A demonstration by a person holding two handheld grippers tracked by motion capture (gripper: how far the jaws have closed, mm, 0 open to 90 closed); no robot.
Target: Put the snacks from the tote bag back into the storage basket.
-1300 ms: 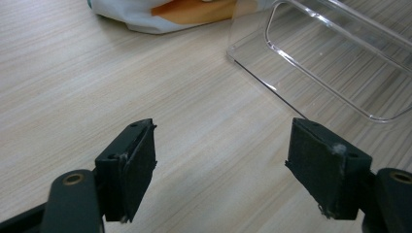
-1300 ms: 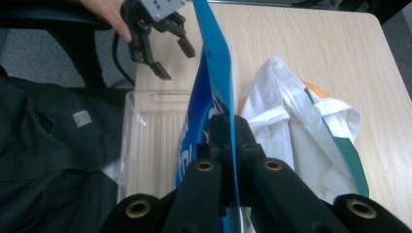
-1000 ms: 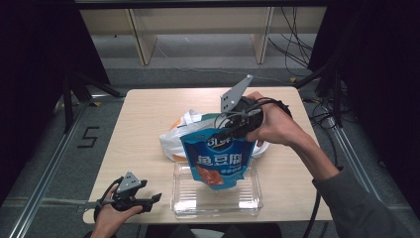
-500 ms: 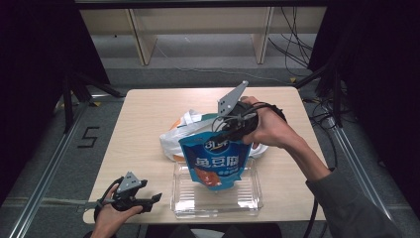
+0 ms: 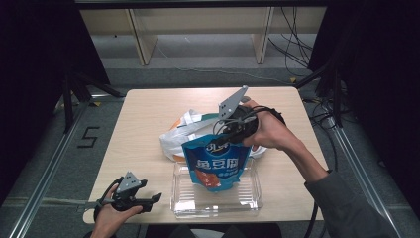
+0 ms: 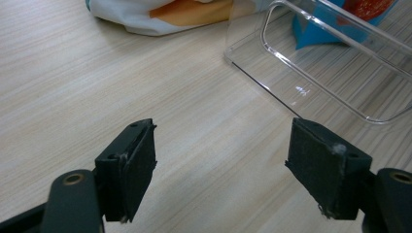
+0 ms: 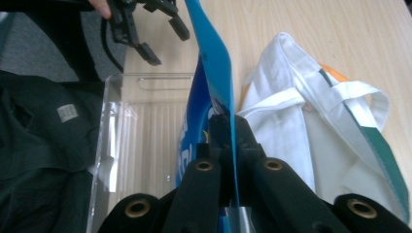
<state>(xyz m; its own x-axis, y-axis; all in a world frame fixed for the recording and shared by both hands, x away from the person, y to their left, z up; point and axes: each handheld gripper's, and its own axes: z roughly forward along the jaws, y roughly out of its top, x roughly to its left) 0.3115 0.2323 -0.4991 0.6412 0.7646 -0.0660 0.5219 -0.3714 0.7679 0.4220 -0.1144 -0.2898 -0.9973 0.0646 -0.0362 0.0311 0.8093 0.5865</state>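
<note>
A blue snack pouch (image 5: 215,163) with white lettering hangs upright by its top edge, its bottom inside the clear plastic tray (image 5: 184,202). My right gripper (image 5: 229,136) is shut on that top edge; in the right gripper view both jaws pinch the blue pouch (image 7: 214,82). Behind the pouch lies a white tote bag (image 5: 185,130) with orange and green trim, also seen as the tote bag (image 7: 311,126). My left gripper (image 5: 154,199) rests at the table's front left corner, open, with bare table between its fingers (image 6: 133,167). The tray's corner (image 6: 272,43) lies ahead of it.
The light wooden table (image 5: 148,114) has free room across its back and left side. Its front edge is close to the left hand. Dark floor, rails and wooden table legs (image 5: 143,39) surround it. Cables (image 5: 297,49) trail at the right.
The right gripper has lowered the pouch slightly and drawn it left, so its bottom sits in the tray. The left gripper has stayed put.
</note>
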